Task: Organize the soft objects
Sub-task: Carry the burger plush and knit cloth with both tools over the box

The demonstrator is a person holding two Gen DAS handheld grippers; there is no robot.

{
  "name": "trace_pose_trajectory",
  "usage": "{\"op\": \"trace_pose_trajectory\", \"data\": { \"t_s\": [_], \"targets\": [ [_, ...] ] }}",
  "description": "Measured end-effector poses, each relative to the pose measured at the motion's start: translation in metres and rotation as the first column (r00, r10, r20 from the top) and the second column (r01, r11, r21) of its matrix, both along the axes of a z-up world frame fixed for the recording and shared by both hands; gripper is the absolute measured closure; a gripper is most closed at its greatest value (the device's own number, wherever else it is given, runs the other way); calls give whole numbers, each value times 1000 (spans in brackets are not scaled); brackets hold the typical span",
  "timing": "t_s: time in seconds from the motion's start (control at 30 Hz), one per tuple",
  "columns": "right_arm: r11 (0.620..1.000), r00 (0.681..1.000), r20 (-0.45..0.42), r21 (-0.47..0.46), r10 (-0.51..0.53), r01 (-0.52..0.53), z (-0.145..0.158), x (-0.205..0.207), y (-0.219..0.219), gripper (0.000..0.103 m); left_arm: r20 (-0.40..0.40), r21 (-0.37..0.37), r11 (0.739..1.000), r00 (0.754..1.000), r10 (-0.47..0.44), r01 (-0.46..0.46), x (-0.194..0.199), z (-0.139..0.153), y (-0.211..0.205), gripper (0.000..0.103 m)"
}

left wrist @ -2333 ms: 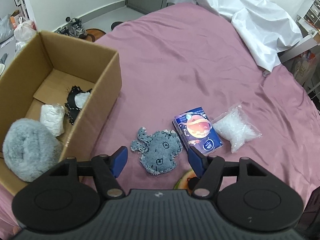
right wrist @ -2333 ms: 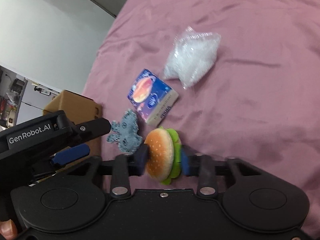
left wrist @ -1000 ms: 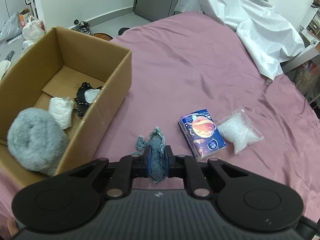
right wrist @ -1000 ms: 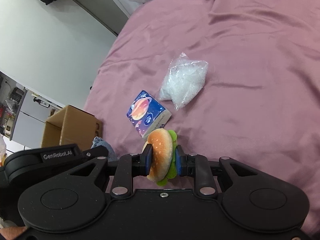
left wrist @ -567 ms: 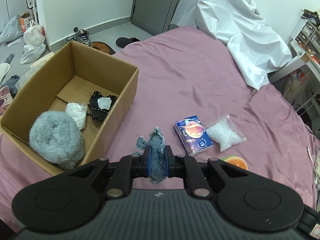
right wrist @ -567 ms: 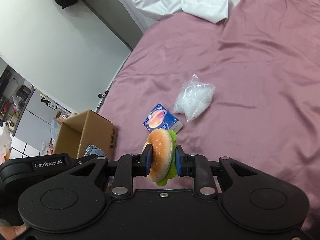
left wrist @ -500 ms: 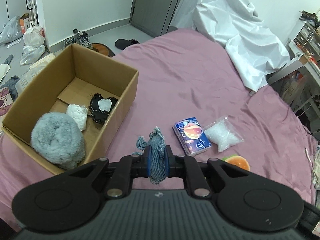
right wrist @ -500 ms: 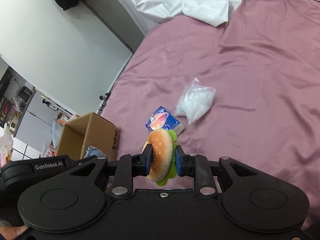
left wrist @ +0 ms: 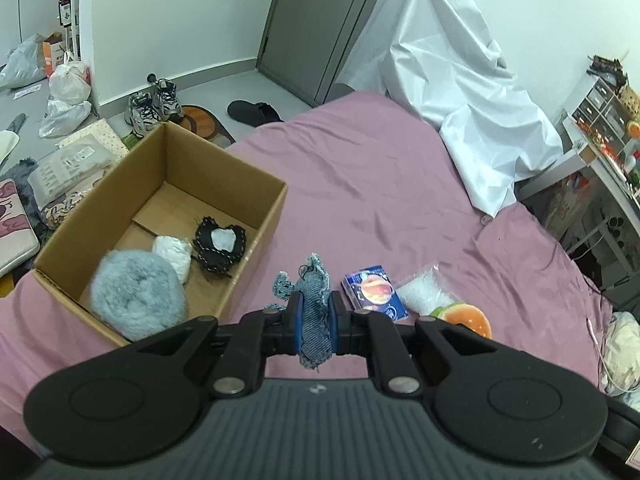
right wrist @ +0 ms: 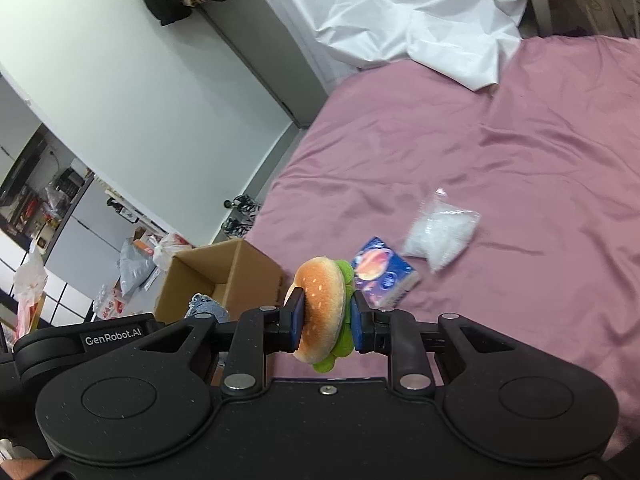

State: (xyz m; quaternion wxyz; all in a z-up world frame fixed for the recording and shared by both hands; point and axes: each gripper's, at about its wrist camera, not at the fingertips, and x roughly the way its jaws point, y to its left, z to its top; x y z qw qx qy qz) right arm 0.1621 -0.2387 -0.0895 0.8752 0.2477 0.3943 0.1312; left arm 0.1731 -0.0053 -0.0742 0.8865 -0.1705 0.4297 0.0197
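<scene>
Pink bed, box at left | left gripper clamps denim toy | right gripper pinches burger plush | both aloft near box | risk: limp denim slips or snags box rim

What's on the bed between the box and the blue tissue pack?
In the left wrist view, only bare pink sheet lies between the box and the tissue pack; the denim toy hangs there, clamped in the left gripper.

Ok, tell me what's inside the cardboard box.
Inside the cardboard box: a grey fluffy bundle, a white wad and a black piece with a white patch. Anything beneath the bundle is hidden.
</scene>
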Motion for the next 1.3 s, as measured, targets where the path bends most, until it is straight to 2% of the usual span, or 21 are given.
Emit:
{"op": "trace_pose_trajectory", "data": {
  "t_s": [0.7, 1.3],
  "targets": [
    [997, 996, 51, -12, 74, -74, 35, 18, 62, 80, 44, -44, 994, 994, 99, -97, 3, 20, 72, 91],
    [990, 990, 28, -36, 138, -137, 37, 50, 116, 80, 21, -86, 983, 987, 162, -159, 36, 9, 127, 91]
  ]
}}
